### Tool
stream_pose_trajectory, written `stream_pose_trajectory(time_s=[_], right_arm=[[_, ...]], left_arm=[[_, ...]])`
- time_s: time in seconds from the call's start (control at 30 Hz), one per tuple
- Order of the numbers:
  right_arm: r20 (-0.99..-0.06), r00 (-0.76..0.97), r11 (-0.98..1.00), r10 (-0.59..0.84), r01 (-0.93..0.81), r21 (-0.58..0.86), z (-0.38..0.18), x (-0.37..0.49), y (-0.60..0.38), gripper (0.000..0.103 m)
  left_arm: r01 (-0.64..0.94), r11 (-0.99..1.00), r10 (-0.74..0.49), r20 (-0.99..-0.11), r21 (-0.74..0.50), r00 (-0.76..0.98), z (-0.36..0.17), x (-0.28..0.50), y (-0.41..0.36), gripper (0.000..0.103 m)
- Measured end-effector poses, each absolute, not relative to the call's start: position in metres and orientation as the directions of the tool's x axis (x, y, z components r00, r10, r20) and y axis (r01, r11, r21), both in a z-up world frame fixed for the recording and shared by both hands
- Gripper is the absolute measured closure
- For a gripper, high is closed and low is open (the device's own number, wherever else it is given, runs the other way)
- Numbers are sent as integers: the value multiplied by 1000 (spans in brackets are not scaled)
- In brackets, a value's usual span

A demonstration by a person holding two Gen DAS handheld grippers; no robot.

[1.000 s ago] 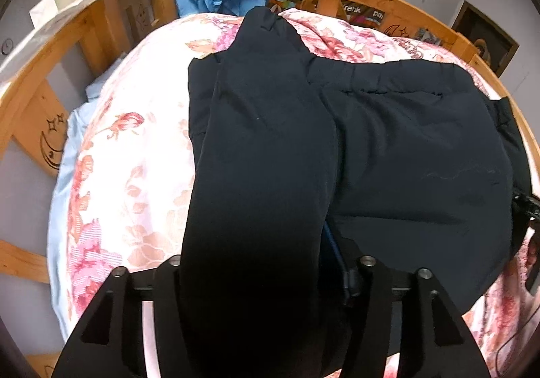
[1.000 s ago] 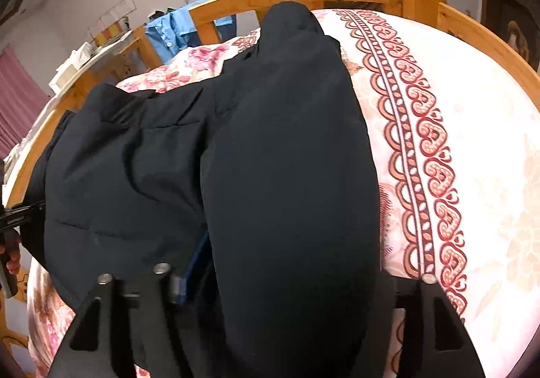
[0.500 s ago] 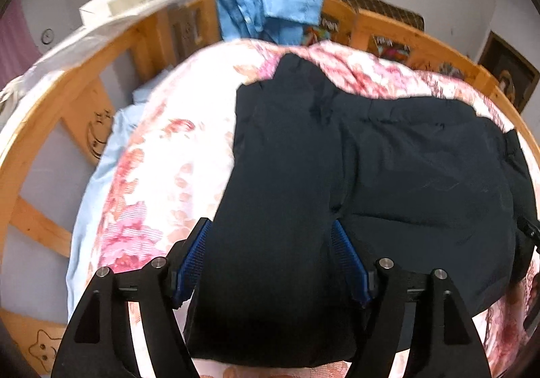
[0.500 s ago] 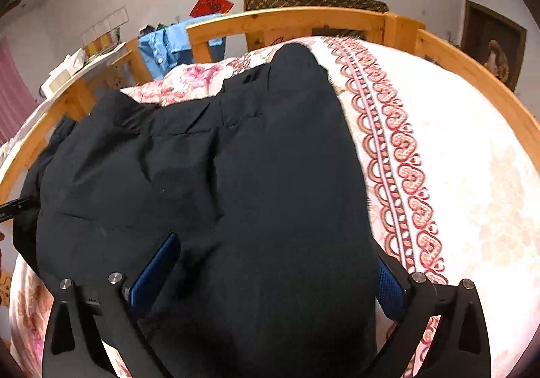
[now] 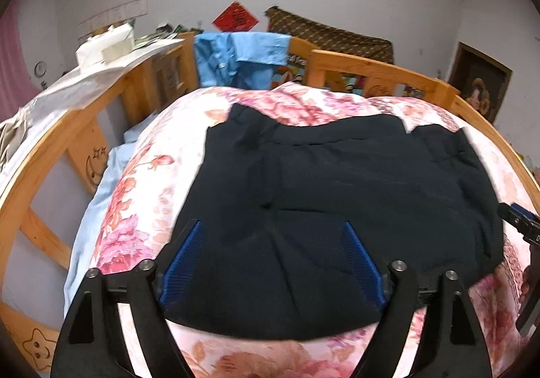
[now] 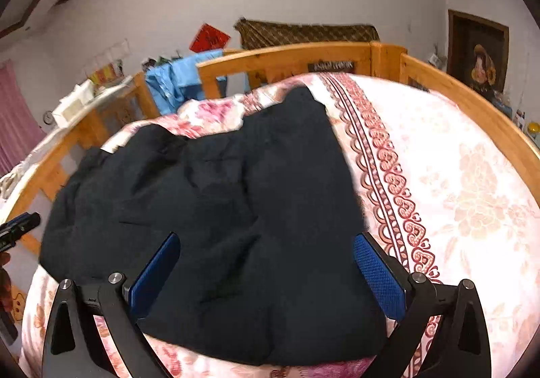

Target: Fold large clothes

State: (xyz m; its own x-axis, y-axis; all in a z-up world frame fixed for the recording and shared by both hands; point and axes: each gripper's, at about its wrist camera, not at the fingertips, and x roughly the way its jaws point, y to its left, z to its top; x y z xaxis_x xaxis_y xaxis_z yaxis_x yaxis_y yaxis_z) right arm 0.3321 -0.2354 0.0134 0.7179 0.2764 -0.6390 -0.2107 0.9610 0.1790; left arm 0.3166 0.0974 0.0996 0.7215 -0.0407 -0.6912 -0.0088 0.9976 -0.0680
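While both tools (image 5: 273,256) gape, one garment (image 5: 337,209) lies.

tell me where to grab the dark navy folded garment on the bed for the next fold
Grip the dark navy folded garment at its two near corners, one per gripper, coming in low from the near edge. Both the left gripper and right gripper are open just above that hem, which lies flat on the floral quilt.

Both wrist views close above, facing headboard, sharing dark garment (image 5: 337,182)

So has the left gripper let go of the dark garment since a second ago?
Yes. The left gripper now stands open and pulled back; the dark garment lies flat on the floral bedspread.
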Motion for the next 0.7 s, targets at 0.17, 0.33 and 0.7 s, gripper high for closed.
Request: stream_pose_trajectory(time_s=[0.17,0.33,0.7], right_arm=[[-598,745,951,297,-287,115,28,306,-216,0],[-564,760,942,323,-318,110,40,288,-203,0],[-484,801,933,353,-339,119,69,249,-195,0]], left_arm=[[54,996,-86,-647,-68,757,111,303,79,11],[70,996,-85,-625,-49,776,117,292,74,10],[90,995,-99,-583,-44,807,132,256,72,10]])
